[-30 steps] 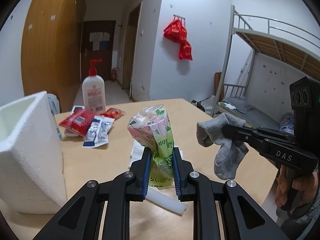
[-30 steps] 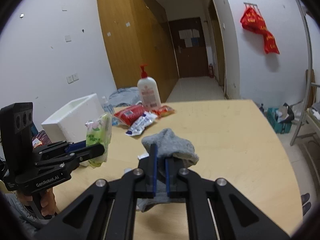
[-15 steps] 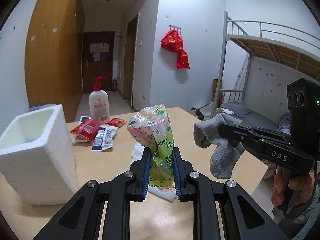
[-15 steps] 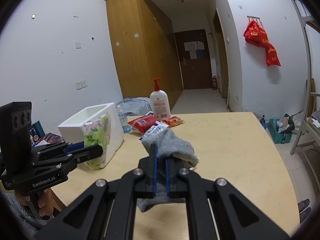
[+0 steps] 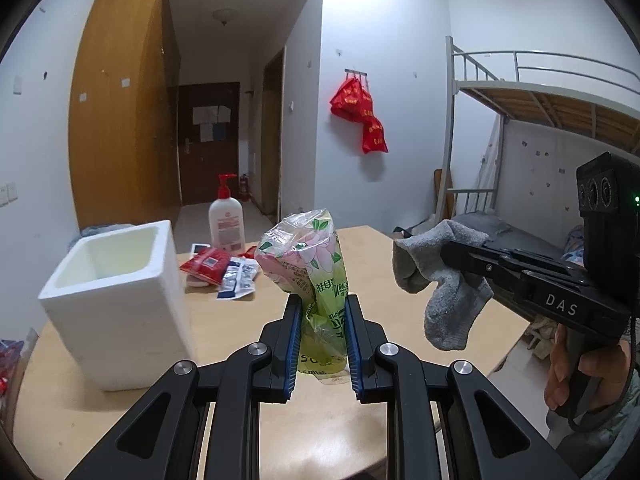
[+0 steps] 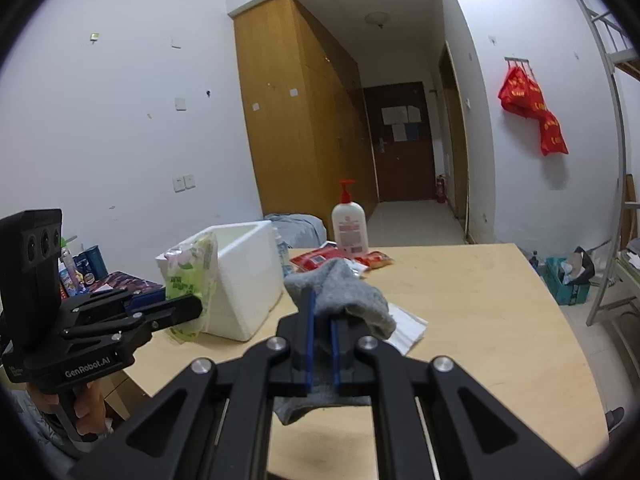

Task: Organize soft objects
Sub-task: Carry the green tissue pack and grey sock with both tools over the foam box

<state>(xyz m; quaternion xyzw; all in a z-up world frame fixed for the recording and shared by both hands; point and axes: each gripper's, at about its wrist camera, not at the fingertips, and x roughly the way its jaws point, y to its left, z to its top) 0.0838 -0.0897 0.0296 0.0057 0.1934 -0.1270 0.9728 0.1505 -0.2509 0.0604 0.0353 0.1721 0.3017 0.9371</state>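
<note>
A: Left wrist view. The left gripper (image 5: 320, 336) pinches the tissue pack (image 5: 310, 268) by its lower half, held upright above the table (image 5: 240, 320). The foam box (image 5: 116, 292) stands to the left, mouth open upward. At right, the right gripper (image 5: 444, 252) holds the grey sock (image 5: 444, 284), which hangs limp below its tips.

B: How should the step go?

A: Likely a drop into the box. The pack should travel left, clear the near rim, and be released only once its bottom is inside the walls. The wrapper looks slick, so a firm squeeze matters.

B: Right wrist view?

A: The right gripper (image 6: 322, 340) is pressed together on the sock (image 6: 340, 292), cloth draped over the tips. The left gripper (image 6: 188, 312) sits far left, the pack (image 6: 192, 272) in front of the box (image 6: 244, 280); whether they touch cannot be told.

B: Differences?

A: Only the left view shows the box's hollow interior and the sock's full hang. Only the right view shows folded white paper (image 6: 404, 324) on the table beyond the sock.
</note>
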